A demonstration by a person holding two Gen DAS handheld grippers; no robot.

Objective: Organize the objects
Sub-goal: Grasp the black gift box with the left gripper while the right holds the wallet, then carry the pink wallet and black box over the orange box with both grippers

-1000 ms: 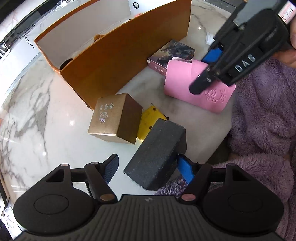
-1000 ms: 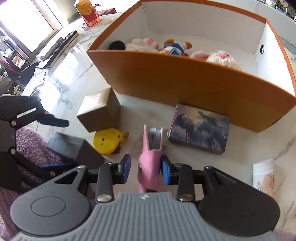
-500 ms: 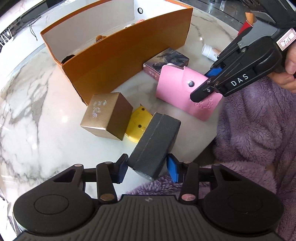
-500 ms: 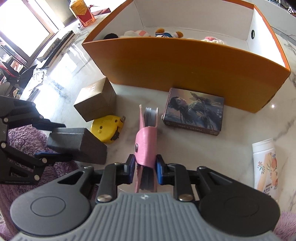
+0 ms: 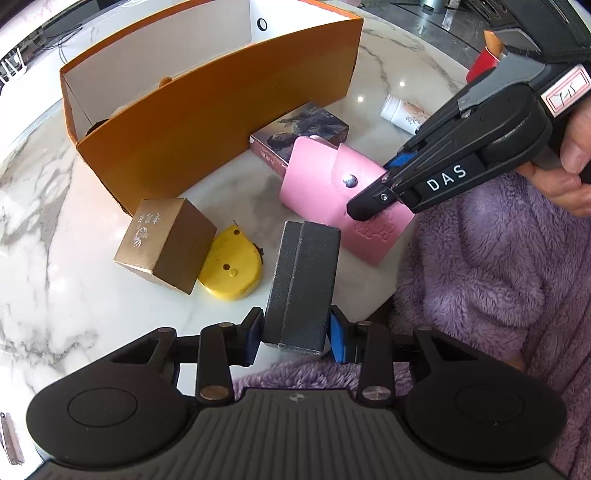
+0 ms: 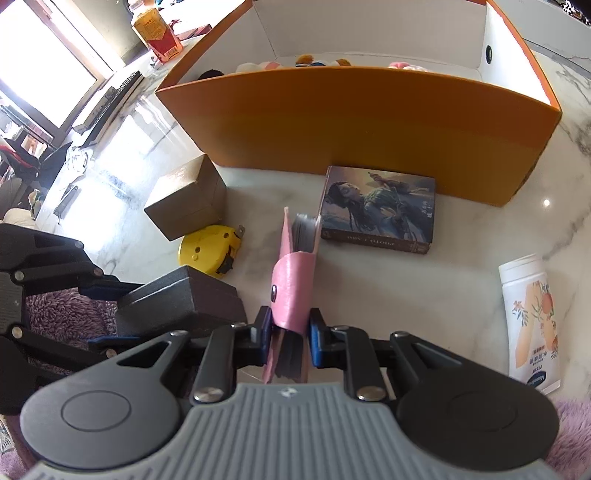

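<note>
Left hand-held gripper (image 5: pixel 295 338): its blue pads press on the two long sides of a dark grey textured box (image 5: pixel 301 284), and the jaws are closing on it. The box juts forward from the pads over the near edge of the white marble surface (image 5: pixel 55 258), its far end near a yellow tape measure (image 5: pixel 231 271).

Right hand-held gripper (image 6: pixel 289 338): jaws narrow and closing on a pink card holder (image 6: pixel 293 291), held on edge with its snap flap facing the left side and a stack of cards showing at its far end. In the left wrist view the same holder (image 5: pixel 325 192) hangs tilted just in front of a picture-covered box (image 5: pixel 303 129). A hand (image 5: pixel 569 173) grips the right gripper's handle; a purple fleece sleeve (image 5: pixel 498 266) lies below it.

On the surface: a gold-brown cube box (image 5: pixel 166 243) touching the tape measure, the picture-covered box flat beside the wall of the large orange box (image 6: pixel 369 129), and a white lotion tube (image 6: pixel 532 321) lying well to the right. The orange box has a white interior and stands open-topped, with soft toys (image 6: pixel 258 67) just visible over its front wall. A red and yellow carton (image 6: pixel 157 35) stands beyond it.
</note>
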